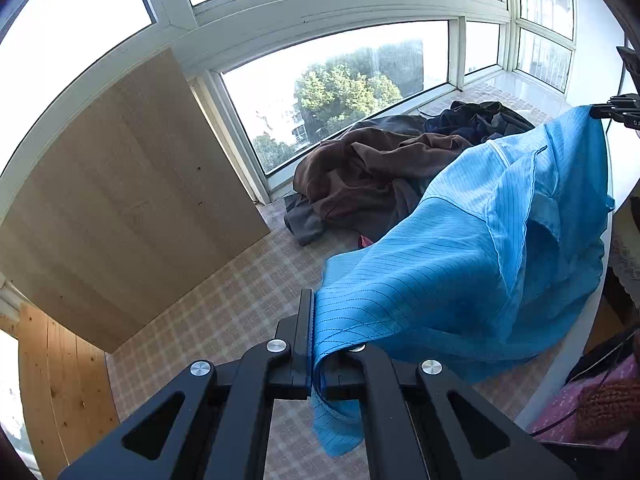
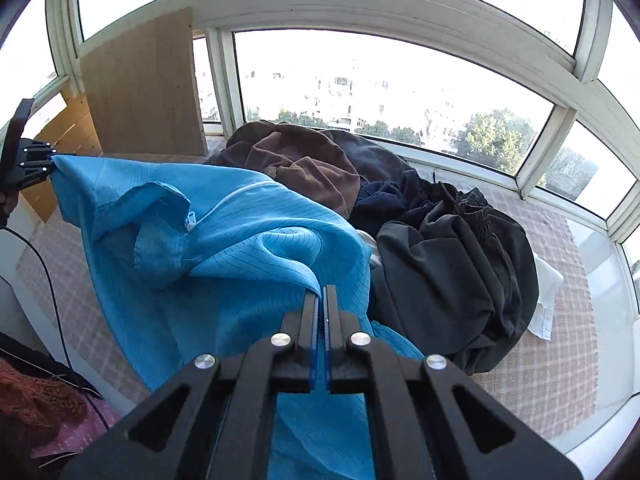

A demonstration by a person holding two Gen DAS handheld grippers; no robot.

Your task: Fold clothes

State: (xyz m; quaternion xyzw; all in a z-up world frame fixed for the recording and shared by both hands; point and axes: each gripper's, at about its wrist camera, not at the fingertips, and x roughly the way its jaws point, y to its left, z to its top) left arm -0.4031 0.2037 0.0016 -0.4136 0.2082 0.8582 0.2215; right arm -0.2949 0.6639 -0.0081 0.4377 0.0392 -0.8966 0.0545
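Note:
A bright blue striped garment with a white zipper [image 1: 460, 248] hangs stretched in the air between both grippers; it also shows in the right wrist view [image 2: 240, 248]. My left gripper [image 1: 314, 320] is shut on one edge of it, the cloth drooping below the fingers. My right gripper [image 2: 321, 300] is shut on another edge. The right gripper shows far right in the left wrist view [image 1: 612, 112], holding a corner of the garment. The left gripper shows far left in the right wrist view [image 2: 38, 160], also holding a corner.
A pile of brown [image 1: 372, 168] and dark clothes [image 2: 452, 264] lies on the checkered surface [image 1: 224, 312] by the windows. A wooden board [image 1: 120, 200] leans at the left. A white folded cloth [image 2: 544, 304] lies at the right. A cable [image 2: 52, 292] and a knitted item [image 2: 36, 396] sit lower left.

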